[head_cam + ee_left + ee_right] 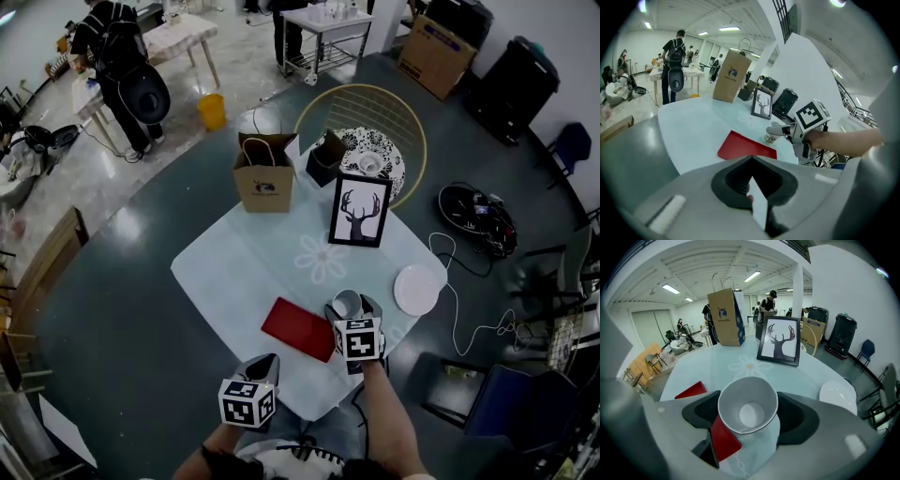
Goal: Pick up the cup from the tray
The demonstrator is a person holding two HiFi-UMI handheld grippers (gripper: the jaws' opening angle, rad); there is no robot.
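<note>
A white paper cup (345, 304) sits between the jaws of my right gripper (354, 311), which is shut on its sides. The right gripper view shows the cup (747, 411) mouth-on, empty inside. It is held just off the right corner of the flat red tray (298, 328), over the pale table (244, 272). From the left gripper view the cup (769, 138) shows past the tray (746, 146). My left gripper (261, 366) hangs at the table's near edge, left of the tray, jaws together and holding nothing.
A framed deer picture (359, 211) stands mid-table, with a brown paper bag (264, 173) and a black box (326, 157) behind it. A white plate (417, 289) lies at the right edge. A wicker chair (405, 120) stands beyond; cables run on the floor to the right.
</note>
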